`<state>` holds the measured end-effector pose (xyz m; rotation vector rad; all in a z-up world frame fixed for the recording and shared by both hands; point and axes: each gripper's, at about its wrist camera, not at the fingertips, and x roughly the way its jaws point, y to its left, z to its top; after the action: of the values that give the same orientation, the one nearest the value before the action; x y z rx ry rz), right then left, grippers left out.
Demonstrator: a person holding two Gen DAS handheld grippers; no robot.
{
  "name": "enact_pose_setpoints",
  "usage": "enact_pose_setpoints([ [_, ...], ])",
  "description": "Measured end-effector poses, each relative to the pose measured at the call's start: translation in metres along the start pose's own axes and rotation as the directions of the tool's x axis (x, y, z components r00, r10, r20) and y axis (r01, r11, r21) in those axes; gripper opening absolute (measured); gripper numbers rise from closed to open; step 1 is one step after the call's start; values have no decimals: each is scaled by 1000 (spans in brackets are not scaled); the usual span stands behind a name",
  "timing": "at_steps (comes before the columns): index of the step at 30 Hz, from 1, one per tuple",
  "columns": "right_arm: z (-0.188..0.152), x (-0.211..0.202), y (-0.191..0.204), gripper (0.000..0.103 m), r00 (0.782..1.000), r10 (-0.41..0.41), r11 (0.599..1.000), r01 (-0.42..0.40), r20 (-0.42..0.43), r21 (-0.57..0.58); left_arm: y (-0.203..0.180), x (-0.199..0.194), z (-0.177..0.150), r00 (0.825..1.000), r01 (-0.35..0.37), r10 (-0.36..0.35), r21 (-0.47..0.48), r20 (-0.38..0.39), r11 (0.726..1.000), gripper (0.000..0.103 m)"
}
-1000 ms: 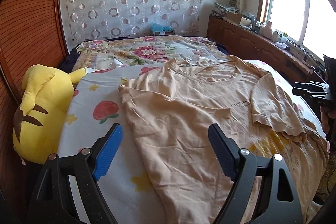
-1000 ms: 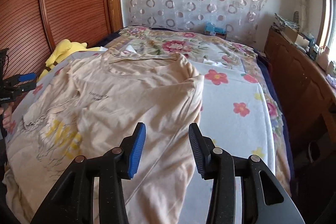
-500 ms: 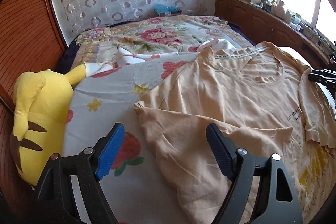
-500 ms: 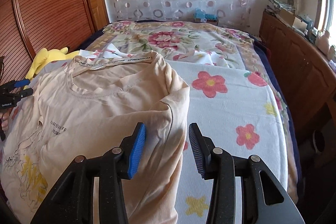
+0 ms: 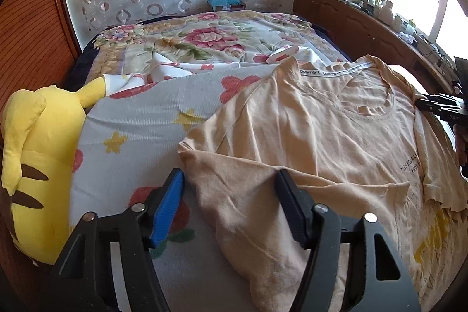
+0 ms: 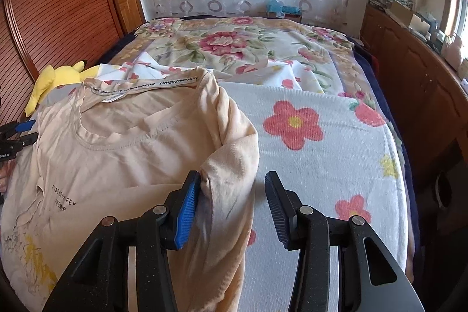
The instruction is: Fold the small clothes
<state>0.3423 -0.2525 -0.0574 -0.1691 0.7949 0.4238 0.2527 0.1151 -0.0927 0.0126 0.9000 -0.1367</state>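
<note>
Left gripper (image 5: 231, 180): jaws just closing in, the T-shirt's folded-in sleeve between them; the right finger meets the cloth, the blue pad at 9 o'clock sits at the sleeve's edge, with no firm squeeze visible.
Right gripper (image 6: 231, 183): jaws apart, straddling the other folded sleeve; the blue pad touches the fabric, the black finger at 3 o'clock stands clear of it over the blanket.
Bed (image 6: 336, 69): fills both views, topped by a floral quilt at 12 o'clock.
Blanket (image 6: 327, 165): white with red flowers and yellow stars, spread under the shirt.
T-shirt (image 5: 336, 142): peach, lying on the blanket, collar toward 12 o'clock, both sleeves turned inward over the body, black lettering and a yellow print on its front.
Plush toy (image 5: 38, 165): yellow with brown stripes, at 9 o'clock in the left wrist view, resting at the blanket's edge beside the wooden panel.
</note>
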Motion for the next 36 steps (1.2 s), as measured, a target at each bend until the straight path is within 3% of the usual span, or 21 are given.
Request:
enact_pose_setpoints([
  [2, 1, 2, 4, 46, 1000, -11, 999, 11, -2, -30, 0, -1, 2, 1000, 19, -19, -13, 0, 1000, 42],
  [4, 1, 1, 12, 17, 1000, 12, 997, -13, -1, -74, -1, -2, 4, 998, 60, -60, -26, -7, 998, 13],
  [5, 2, 1, 15, 11, 1000, 16, 995, -16, 0, -98, -2, -4, 4, 997, 77, -77, -30, -6, 997, 10],
  [9, -4, -26, 25, 8, 996, 48, 992, -38, 73, -123, -14, -34, -1, 994, 92, -91, -19, 61, 996, 8],
  [13, -23, -82, 29, 7, 977, 105, 987, -80, 186, -138, -36, -87, -18, 978, 132, -136, 39, 160, 990, 8],
  [20, -89, -176, 16, 7, 936, 164, 981, -122, 313, -152, -61, -162, -77, 944, 168, -183, 80, 274, 983, 8],
  [27, -167, -230, -8, 7, 940, 155, 984, -121, 304, -127, -59, -199, -132, 932, 199, -205, 50, 298, 979, 7],
  [33, -212, -271, -11, 7, 954, 144, 988, -123, 264, -96, -59, -215, -171, 943, 198, -195, 16, 269, 980, 7],
  [36, -223, -283, -2, 7, 973, 122, 990, -105, 195, -96, -65, -217, -184, 956, 186, -190, 36, 224, 982, 8],
])
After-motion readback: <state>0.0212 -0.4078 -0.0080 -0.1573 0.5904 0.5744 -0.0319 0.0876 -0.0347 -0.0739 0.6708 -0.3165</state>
